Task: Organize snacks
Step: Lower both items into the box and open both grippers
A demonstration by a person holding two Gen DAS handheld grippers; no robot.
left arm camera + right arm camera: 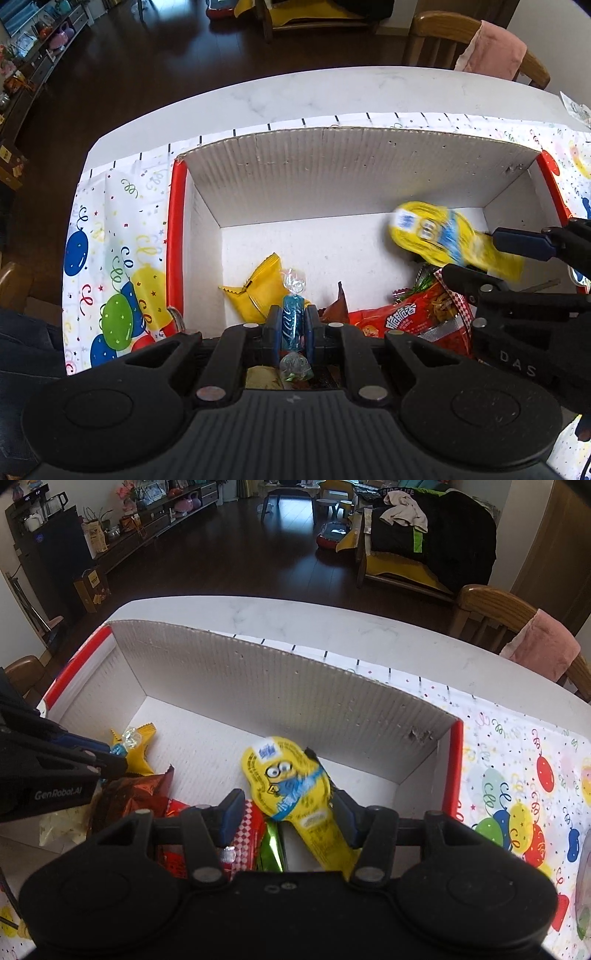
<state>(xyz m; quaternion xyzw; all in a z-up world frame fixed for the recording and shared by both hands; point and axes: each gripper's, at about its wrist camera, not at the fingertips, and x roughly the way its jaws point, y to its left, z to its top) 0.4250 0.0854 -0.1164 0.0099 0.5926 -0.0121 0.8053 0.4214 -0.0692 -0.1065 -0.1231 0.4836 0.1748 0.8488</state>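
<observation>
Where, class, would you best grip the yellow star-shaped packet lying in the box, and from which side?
Grip the yellow packet across its raised upper point, coming from above: that flat tip stands clear of the box floor, while other snacks crowd its right side.

The far half of the cardboard box [332, 177] floor lies bare and open from above, while its near side is crowded by a yellow packet [258, 291], a red noodle bag [417, 317] and both grippers hanging over it.
</observation>
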